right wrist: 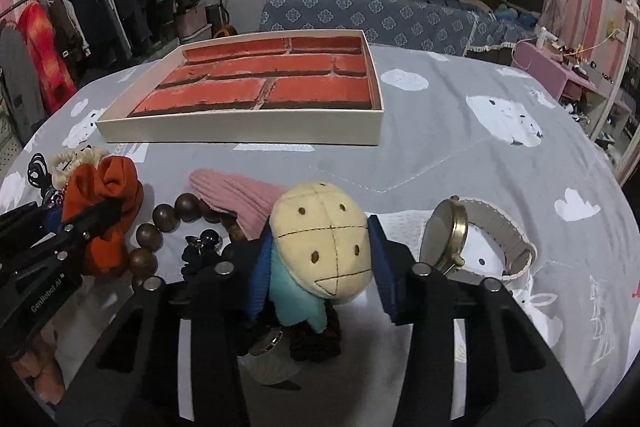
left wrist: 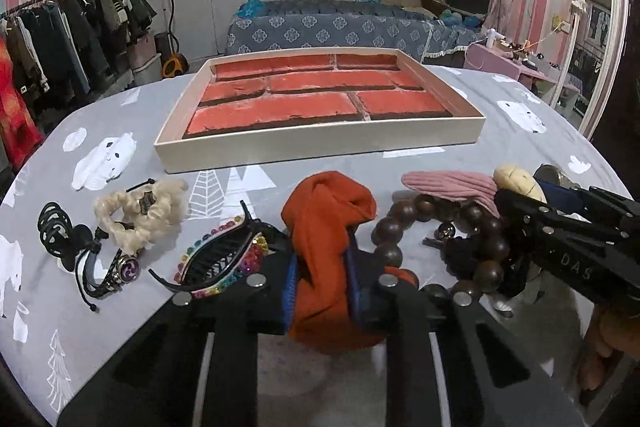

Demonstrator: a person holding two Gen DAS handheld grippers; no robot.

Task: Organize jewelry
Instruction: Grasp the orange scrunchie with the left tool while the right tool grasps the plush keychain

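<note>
Left tongs [left wrist: 322, 275] pinched tight on the orange scrunchie [left wrist: 328, 227]; right tongs [right wrist: 320, 267] clamped round the plush turtle [right wrist: 320, 247], tray [left wrist: 320, 147] beyond.

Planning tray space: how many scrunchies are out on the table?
3: orange scrunchie between the left gripper's pads; pink scrunchie right of it by the bead bracelet; cream scrunchie far left. Others may hide behind the right gripper and plush toy.

Between my claws and the tray [left wrist: 320, 147] the grey counter [left wrist: 500, 147] is free. Beads [left wrist: 400, 227] and a hair clip [left wrist: 224, 255] crowd my left claw [left wrist: 320, 287].
</note>
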